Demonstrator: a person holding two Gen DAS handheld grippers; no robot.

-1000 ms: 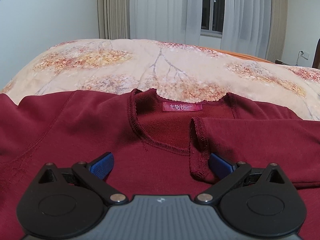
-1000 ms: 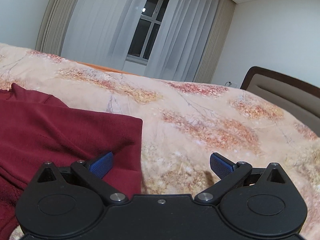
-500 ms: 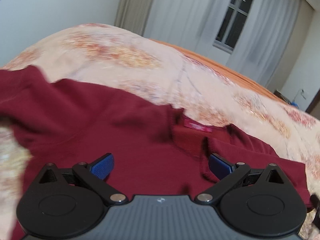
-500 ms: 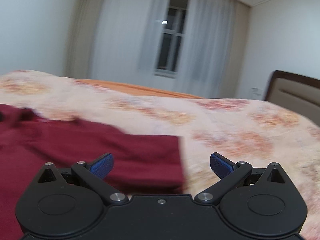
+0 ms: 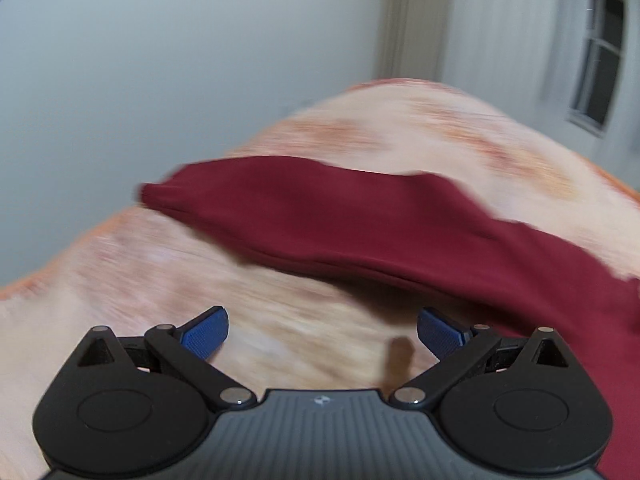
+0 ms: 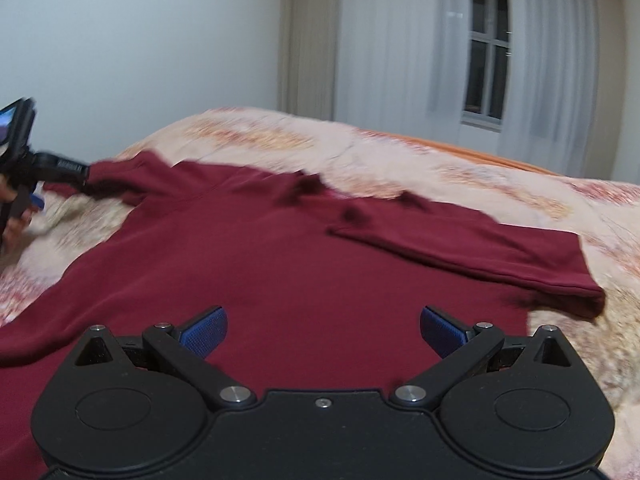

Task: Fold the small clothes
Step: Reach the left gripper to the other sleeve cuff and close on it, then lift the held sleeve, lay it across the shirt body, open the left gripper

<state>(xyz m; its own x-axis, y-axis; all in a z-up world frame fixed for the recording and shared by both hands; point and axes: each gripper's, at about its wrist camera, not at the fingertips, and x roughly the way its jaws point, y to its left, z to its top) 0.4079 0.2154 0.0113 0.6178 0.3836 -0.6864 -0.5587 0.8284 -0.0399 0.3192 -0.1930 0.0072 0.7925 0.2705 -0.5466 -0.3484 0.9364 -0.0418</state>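
A dark red long-sleeved top [image 6: 280, 264] lies spread on the bed, its right sleeve [image 6: 472, 248] folded across the chest. Its left sleeve [image 5: 320, 216] stretches out flat over the bedspread in the blurred left wrist view. My left gripper [image 5: 322, 330] is open above bare bedspread, a short way in front of that sleeve, holding nothing. My right gripper [image 6: 323, 330] is open over the body of the top, nothing between its fingers. The left gripper [image 6: 36, 184] also shows at the far left of the right wrist view, held by a hand, beside the left sleeve's end.
The floral beige bedspread [image 6: 400, 160] covers the whole bed. A pale wall [image 5: 180, 60] stands behind the bed's left edge. Curtains and a window [image 6: 484, 76] are at the back.
My left gripper has swung left, off the neckline and out to the left sleeve. My right gripper has turned left from the bedspread and folded sleeve to over the top's body. Both stayed open.
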